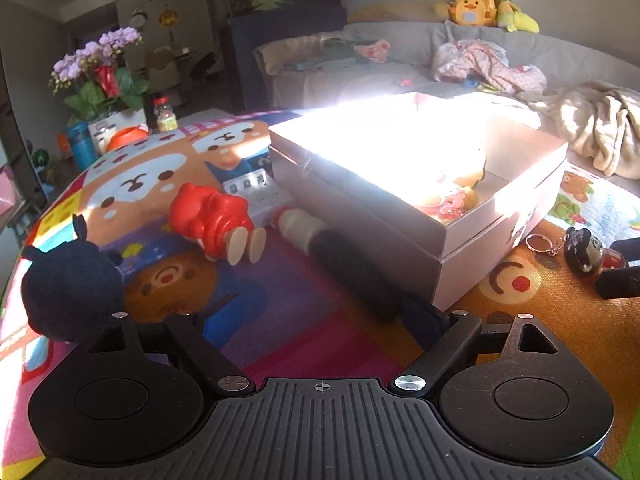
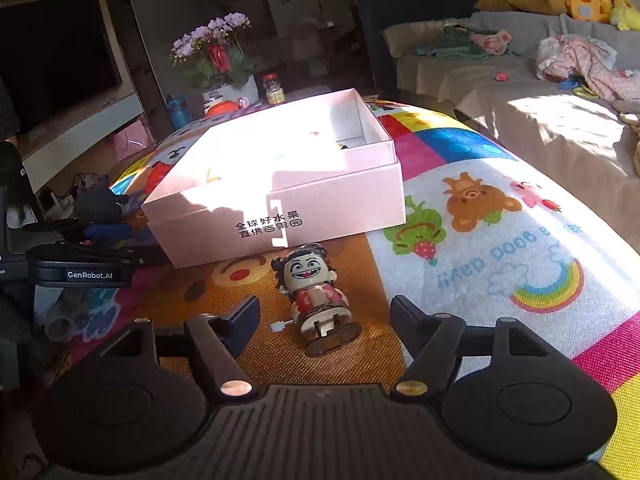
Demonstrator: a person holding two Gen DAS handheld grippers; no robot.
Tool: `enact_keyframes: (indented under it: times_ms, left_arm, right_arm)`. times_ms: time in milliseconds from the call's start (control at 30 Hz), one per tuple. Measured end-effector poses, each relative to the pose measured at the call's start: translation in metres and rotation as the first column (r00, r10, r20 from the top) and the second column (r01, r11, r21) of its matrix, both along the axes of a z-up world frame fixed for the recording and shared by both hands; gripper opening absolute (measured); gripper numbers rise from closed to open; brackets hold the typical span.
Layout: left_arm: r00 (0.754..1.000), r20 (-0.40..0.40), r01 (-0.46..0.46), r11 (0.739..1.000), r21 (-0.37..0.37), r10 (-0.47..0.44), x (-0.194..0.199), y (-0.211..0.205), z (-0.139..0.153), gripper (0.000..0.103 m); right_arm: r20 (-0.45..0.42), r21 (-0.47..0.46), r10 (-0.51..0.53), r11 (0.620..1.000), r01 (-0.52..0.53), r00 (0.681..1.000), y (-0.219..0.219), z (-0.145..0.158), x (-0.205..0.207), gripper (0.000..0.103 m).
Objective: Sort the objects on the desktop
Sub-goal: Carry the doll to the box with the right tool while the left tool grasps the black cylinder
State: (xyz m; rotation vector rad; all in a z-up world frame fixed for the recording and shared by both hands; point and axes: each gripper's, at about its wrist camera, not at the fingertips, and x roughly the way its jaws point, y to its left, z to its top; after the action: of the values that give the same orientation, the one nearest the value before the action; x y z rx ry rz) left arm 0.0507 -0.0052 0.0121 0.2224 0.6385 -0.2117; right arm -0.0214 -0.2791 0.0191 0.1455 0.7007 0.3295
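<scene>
An open pink box [image 1: 360, 216] [image 2: 332, 208] stands mid-mat with small toys [image 1: 452, 200] in its sunlit near corner. A grinning wind-up figure [image 2: 316, 300] [image 1: 584, 248] lies on the mat just in front of the box, between the fingers of my right gripper [image 2: 324, 316]. The jaws are open and the pads do not touch it. My left gripper [image 1: 320, 312] is open wide over the mat. A dark roll with a pale end [image 1: 348, 268] lies ahead of it. A red figurine [image 1: 212, 216] lies face down, and a dark blue plush [image 1: 68, 288] [image 2: 100, 204] sits to the left.
A white power strip [image 1: 256, 192] lies beside the box. A metal ring [image 1: 540, 242] lies near the figure. Flowers [image 1: 100, 76], a jar [image 1: 165, 114] and an orange lid [image 1: 126, 136] crowd the far table edge. A sofa [image 2: 520, 92] with clothes stands to the right.
</scene>
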Motion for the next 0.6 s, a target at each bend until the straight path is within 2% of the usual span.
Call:
enact_keyframes:
  times_ms: [33, 133, 167, 267, 333, 467, 533, 600]
  left_arm:
    - [1.0, 0.009, -0.013, 0.999, 0.035, 0.012, 0.001, -0.001, -0.001, 0.098]
    - [0.987, 0.092, -0.144, 0.98, 0.138, 0.132, 0.001, 0.001, 0.004, 0.097]
    - [0.985, 0.103, -0.15, 0.98, 0.129, 0.138, 0.0, 0.005, 0.007, 0.097]
    - [0.993, 0.06, -0.108, 0.993, 0.046, 0.105, -0.002, 0.015, 0.014, 0.097]
    - [0.994, 0.058, -0.098, 0.994, 0.046, 0.095, -0.003, 0.014, 0.012, 0.096]
    - [0.996, -0.003, -0.091, 0.996, -0.011, 0.091, 0.005, 0.009, 0.003, 0.074]
    - [0.996, -0.024, -0.092, 0.995, -0.045, 0.091, 0.011, 0.008, -0.002, 0.072]
    - [0.995, -0.032, -0.096, 0.994, -0.055, 0.095, 0.017, 0.007, -0.004, 0.061]
  right_arm:
    - [0.0, 0.002, 0.002, 1.0, -0.002, 1.0, 0.0, 0.0, 0.0, 0.074]
    - [0.002, 0.004, 0.001, 1.0, -0.001, 1.0, 0.0, -0.001, 0.0, 0.074]
    - [0.002, 0.005, 0.001, 1.0, -0.001, 1.0, 0.0, -0.001, 0.0, 0.075]
    - [0.002, 0.004, 0.005, 1.0, -0.005, 1.0, 0.001, -0.001, 0.0, 0.077]
    - [0.003, -0.002, 0.006, 1.0, -0.006, 1.0, 0.002, -0.001, 0.0, 0.077]
    - [0.006, -0.008, 0.005, 1.0, -0.005, 1.0, 0.003, -0.001, -0.001, 0.078]
    - [0.006, -0.01, 0.006, 1.0, -0.006, 1.0, 0.003, -0.001, -0.001, 0.078]
    - [0.007, -0.012, 0.006, 1.0, -0.006, 1.0, 0.004, -0.002, -0.001, 0.078]
